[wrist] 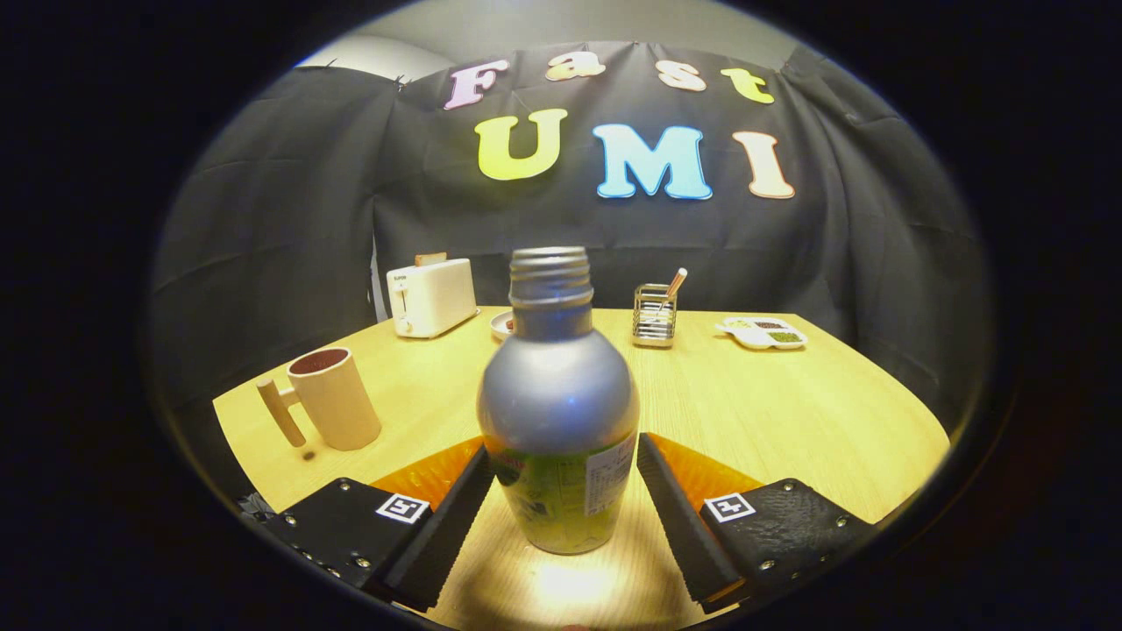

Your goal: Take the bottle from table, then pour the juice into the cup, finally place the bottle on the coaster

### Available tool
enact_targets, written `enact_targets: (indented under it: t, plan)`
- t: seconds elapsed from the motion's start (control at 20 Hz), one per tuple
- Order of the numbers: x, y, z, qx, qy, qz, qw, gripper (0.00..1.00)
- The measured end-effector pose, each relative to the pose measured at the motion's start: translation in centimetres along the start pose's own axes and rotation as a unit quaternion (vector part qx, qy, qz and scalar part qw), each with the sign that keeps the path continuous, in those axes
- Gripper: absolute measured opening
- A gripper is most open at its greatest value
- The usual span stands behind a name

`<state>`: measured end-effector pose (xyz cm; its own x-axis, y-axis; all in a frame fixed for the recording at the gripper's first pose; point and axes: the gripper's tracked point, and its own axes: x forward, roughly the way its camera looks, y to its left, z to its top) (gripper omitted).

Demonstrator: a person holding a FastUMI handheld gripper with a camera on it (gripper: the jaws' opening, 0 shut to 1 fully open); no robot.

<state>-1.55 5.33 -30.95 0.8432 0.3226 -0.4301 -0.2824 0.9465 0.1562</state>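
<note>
A silver bottle [558, 394] with a green label and an open threaded neck stands upright between my fingers. My gripper [563, 449] is shut on it, one finger pressing each side of its lower body. The bottle's base sits over a bright patch of the wooden table [789, 412]; I cannot tell whether it rests on the wood or hangs just above it. A beige cup [333, 396] with a wooden handle and a dark inside stands to the left, a little ahead of the left finger [447, 517].
Along the table's far edge stand a white toaster [431, 296], a small plate [502, 325] partly behind the bottle, a wire holder [655, 314] with a stick in it, and a white divided tray [761, 333] at the right.
</note>
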Motion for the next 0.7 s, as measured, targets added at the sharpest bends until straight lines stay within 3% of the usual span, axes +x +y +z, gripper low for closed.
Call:
enact_targets:
  t: [0.35, 0.45, 0.55, 0.6, 0.7]
  plan:
    - [0.0, 0.1, -1.5, -0.002, 0.018, -0.001, 1.0, 0.98]
    - [0.0, -0.1, -1.7, -0.001, 0.019, -0.003, 1.0, 0.89]
    - [0.0, 0.0, -1.8, -0.002, 0.02, -0.004, 1.0, 0.87]
    - [-0.1, 0.0, -1.7, -0.004, 0.023, -0.003, 1.0, 0.81]
    - [-0.1, 0.0, -1.8, -0.008, 0.025, -0.004, 1.0, 0.8]
